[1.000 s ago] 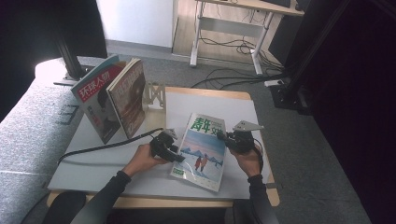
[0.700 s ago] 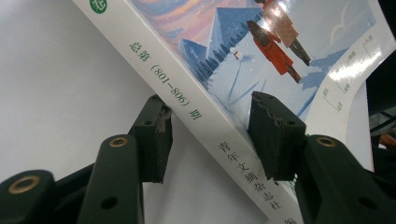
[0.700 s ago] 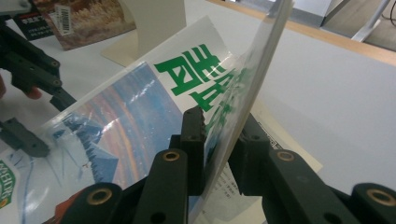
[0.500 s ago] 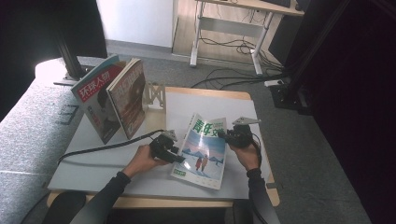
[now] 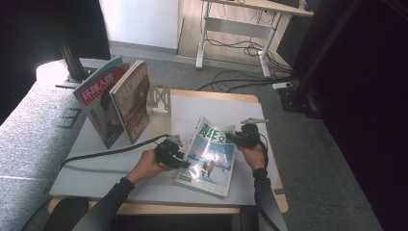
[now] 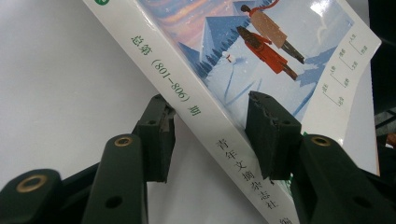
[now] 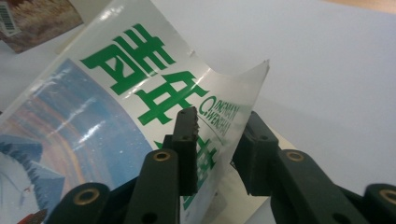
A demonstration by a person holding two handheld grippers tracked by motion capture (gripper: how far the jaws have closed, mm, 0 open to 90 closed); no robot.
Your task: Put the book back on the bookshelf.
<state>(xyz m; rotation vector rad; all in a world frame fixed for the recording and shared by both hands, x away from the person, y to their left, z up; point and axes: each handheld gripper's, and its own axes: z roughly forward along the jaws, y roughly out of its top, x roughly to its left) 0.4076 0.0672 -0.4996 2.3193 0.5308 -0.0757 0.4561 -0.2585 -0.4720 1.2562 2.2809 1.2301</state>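
A thick magazine [image 5: 209, 156] with green title lettering and a snow scene lies on the white sheet in mid-table. My left gripper [image 5: 175, 156] is at its left edge. In the left gripper view the jaws [image 6: 210, 100] straddle the spine of the magazine [image 6: 261, 51], one pad against the spine's side and one on the cover; they have just been closing. My right gripper [image 5: 238, 137] is at the upper right corner. There the curled cover [image 7: 93, 116] stands loose between its jaws [image 7: 220, 115], which have just been opening.
Two magazines [image 5: 115, 106] stand upright against a metal bookend [image 5: 159, 98] at the back left. The left gripper's black cable [image 5: 106, 153] trails left over the white sheet [image 5: 211, 108]. A grey padded surface [image 5: 29, 139] borders the table's left side.
The right gripper has slid a little left and lower over the magazine's upper right corner, and the cover there now curls up. The left gripper has stayed in place.
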